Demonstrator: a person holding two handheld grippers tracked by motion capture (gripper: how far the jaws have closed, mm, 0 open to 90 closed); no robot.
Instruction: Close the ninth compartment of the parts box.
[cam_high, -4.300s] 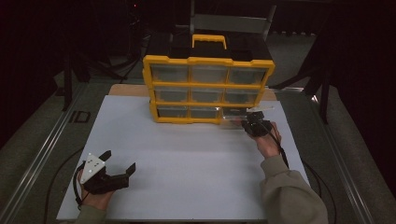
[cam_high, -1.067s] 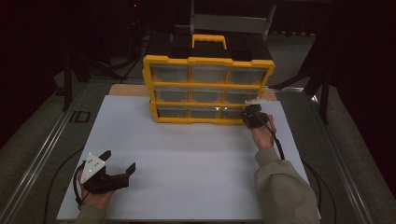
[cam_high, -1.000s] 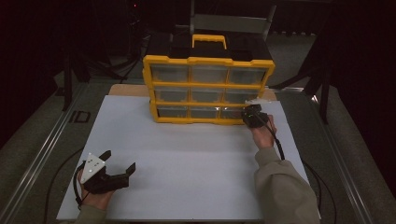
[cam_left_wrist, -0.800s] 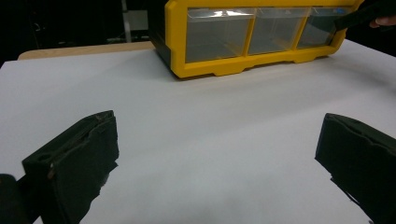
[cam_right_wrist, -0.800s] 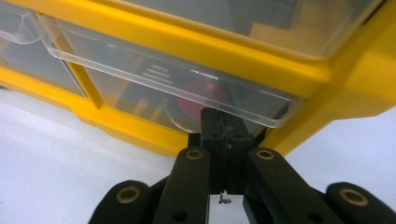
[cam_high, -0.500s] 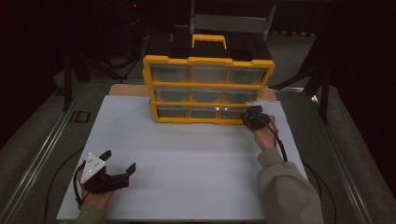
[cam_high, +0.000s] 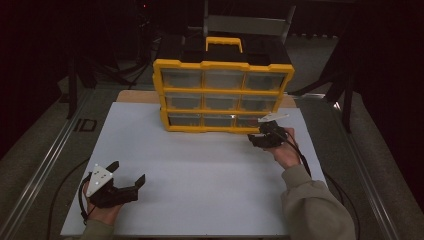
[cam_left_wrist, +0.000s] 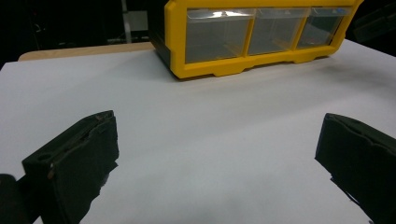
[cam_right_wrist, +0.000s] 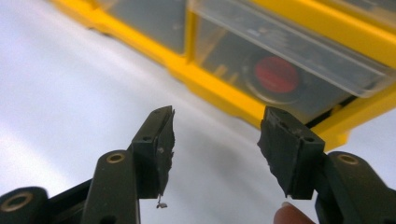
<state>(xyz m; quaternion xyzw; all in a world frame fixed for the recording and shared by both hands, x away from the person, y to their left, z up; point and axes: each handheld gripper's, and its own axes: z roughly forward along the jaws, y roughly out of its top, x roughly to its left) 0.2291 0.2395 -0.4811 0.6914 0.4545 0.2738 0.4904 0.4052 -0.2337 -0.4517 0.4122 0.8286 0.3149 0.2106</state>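
The counter (cam_high: 210, 175) is covered by a white sheet, with bare wood (cam_high: 137, 96) left exposed at the far edge. Metal rails (cam_high: 45, 165) are seen along the left and right sides. The room beyond is kept dark; a grey metal frame (cam_high: 247, 24) is made out at the far end.

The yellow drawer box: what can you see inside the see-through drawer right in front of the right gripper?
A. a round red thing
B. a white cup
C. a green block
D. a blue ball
A. In the right gripper view, a round red thing shows through the clear front of the drawer in the yellow drawer box, just past the right gripper, whose jaws stand apart with nothing between them.
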